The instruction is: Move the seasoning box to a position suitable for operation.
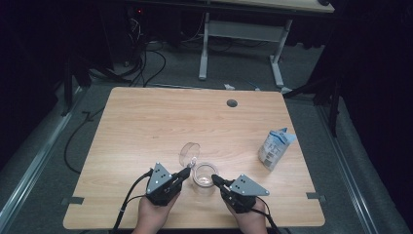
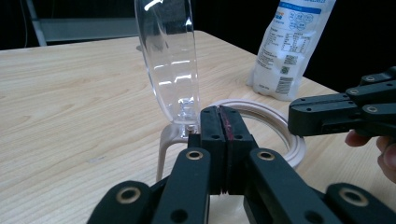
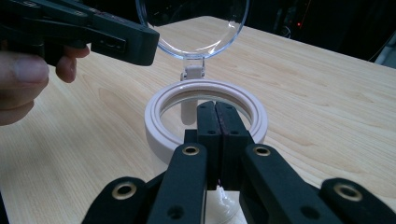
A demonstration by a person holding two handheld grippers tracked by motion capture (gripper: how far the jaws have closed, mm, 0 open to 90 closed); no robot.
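Note:
A small clear jar with a white ring rim (image 1: 197,170) (image 3: 156,109) stands near the table's front edge. Its round clear lid (image 1: 189,152) (image 2: 168,56) (image 3: 191,28) is swung up on a white hinge at the far side. My left gripper (image 1: 187,171) (image 2: 219,114) is shut, its tips against the hinge side of the rim. My right gripper (image 1: 215,179) (image 3: 215,109) is shut too, its tips over the rim's near edge. A white piece shows under its jaws; whether it is pinched I cannot tell.
A blue-and-white pouch (image 1: 275,148) (image 2: 289,46) stands upright to the right of the jar. The wooden table (image 1: 146,126) has a cable hole (image 1: 232,103) near its far edge. Beyond it stand a desk frame and cables on the floor.

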